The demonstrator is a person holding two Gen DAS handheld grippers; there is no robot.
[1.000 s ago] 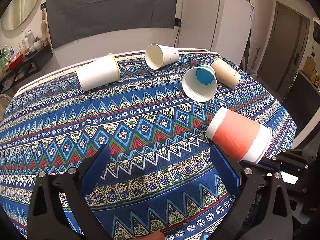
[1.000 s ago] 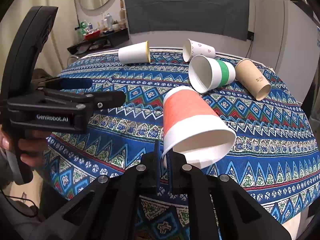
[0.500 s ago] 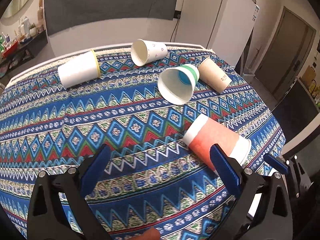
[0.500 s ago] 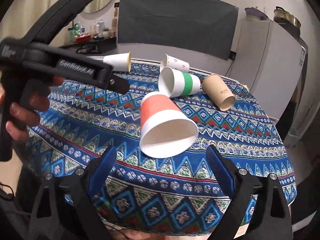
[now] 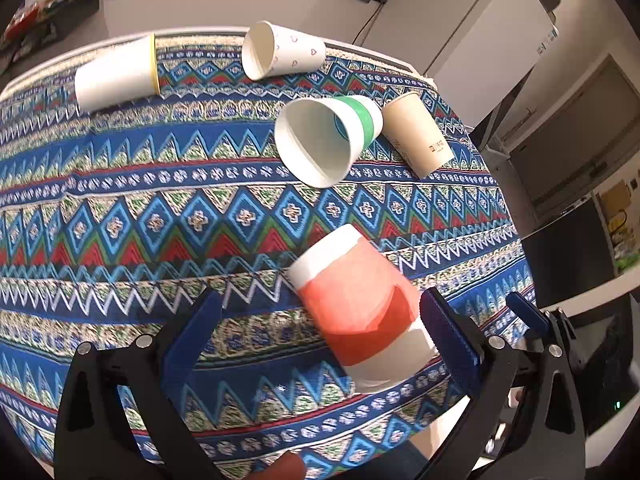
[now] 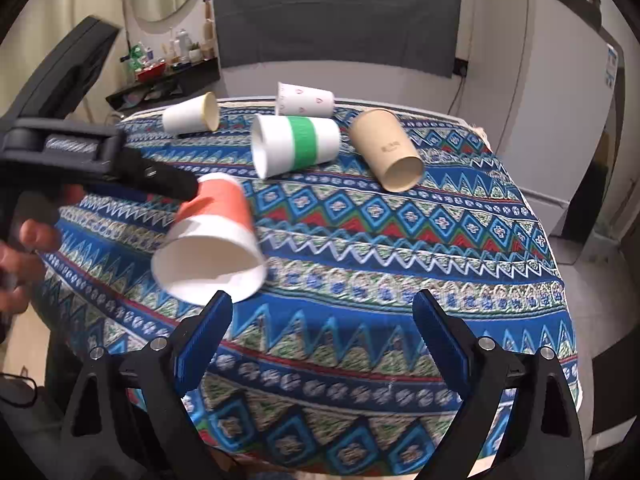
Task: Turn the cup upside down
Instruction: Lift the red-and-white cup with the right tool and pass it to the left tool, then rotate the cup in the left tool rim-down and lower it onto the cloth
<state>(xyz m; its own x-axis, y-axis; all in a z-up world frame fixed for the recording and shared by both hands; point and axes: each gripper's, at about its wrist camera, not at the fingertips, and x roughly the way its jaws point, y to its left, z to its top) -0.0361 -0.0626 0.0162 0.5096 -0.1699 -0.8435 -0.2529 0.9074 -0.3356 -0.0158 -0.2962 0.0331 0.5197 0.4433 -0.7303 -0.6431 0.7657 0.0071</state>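
An orange and white paper cup lies on its side near the table's front edge, its open mouth toward me. My left gripper is open, and the cup lies between its blue pads, close to the right one. In the right wrist view the cup is at the left, blurred, with the left gripper's arm over it. My right gripper is open and empty, to the right of the cup.
Several other paper cups lie on their sides on the patterned tablecloth: a white one with a yellow rim, one with hearts, a green-banded one and a tan one. A white fridge stands behind.
My right gripper opened and let go of the orange cup, then drew back to the right. The cup dropped onto its side. My left gripper moved right until its pads stood around the cup.
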